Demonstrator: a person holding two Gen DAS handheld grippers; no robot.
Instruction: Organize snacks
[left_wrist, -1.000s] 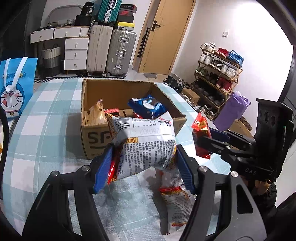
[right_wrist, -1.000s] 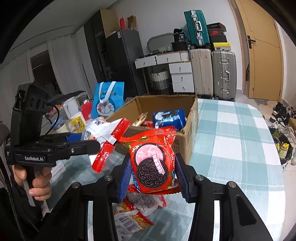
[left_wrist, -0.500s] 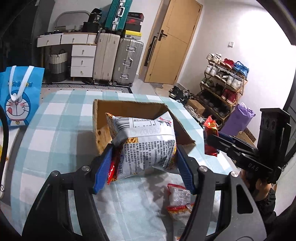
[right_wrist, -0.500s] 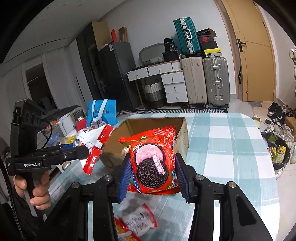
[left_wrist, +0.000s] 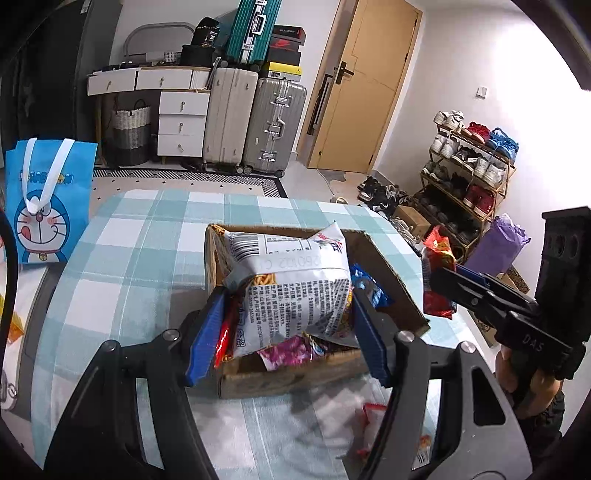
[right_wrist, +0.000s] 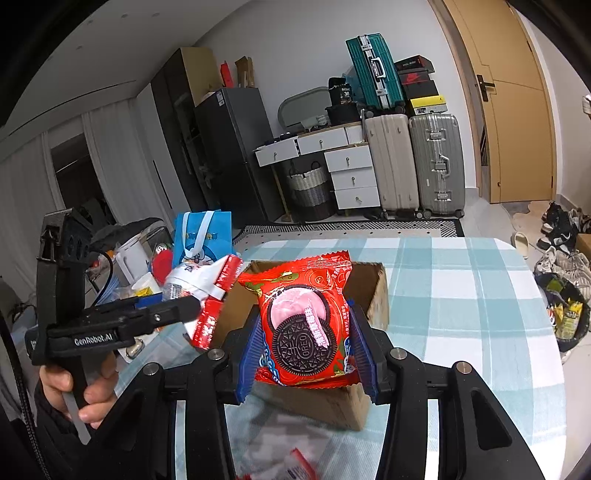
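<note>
Snacks: left jaws clamp crinkly white bag (left_wrist: 291, 291); right jaws clamp glossy Oreo pack (right_wrist: 304, 325).

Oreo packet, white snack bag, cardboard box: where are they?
Oreo packet (right_wrist: 304, 325): right wrist view, on the printed cookie.
White snack bag (left_wrist: 295, 288): left wrist view, on its printed back.
Cardboard box (left_wrist: 388, 273): left wrist view, on its right wall.

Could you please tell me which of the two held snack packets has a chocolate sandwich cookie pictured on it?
The red Oreo packet in the right claw; the left claw holds a white packet showing printed text and a barcode.
</note>
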